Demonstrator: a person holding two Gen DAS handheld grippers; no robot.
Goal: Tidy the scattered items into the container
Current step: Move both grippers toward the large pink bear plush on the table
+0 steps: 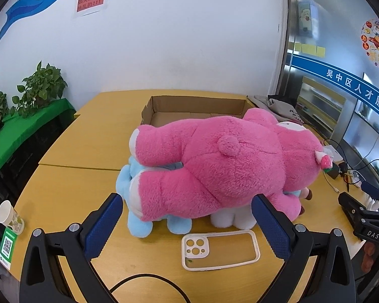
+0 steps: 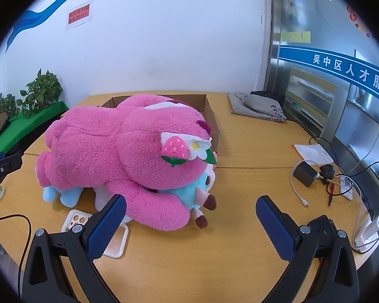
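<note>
A big pink plush bear (image 1: 214, 166) (image 2: 118, 149) lies face down on the wooden table, on top of a light-blue plush toy (image 1: 139, 222) (image 2: 192, 192). Behind them stands an open cardboard box (image 1: 197, 106) (image 2: 209, 116), which looks empty. A clear white-rimmed phone case (image 1: 219, 250) (image 2: 113, 240) lies flat in front of the toys. My left gripper (image 1: 187, 207) is open, its fingers either side of the bear's lower legs without closing on them. My right gripper (image 2: 192, 209) is open too, just short of the bear's arm, with the left finger over the phone case.
A paper cup (image 1: 8, 216) and a green QR sign (image 1: 7, 250) stand at the table's left edge. Chargers and cables (image 2: 318, 174) lie at the right, a grey cloth bag (image 2: 257, 106) at the back right. Potted plants (image 1: 40, 85) sit on a green shelf at left.
</note>
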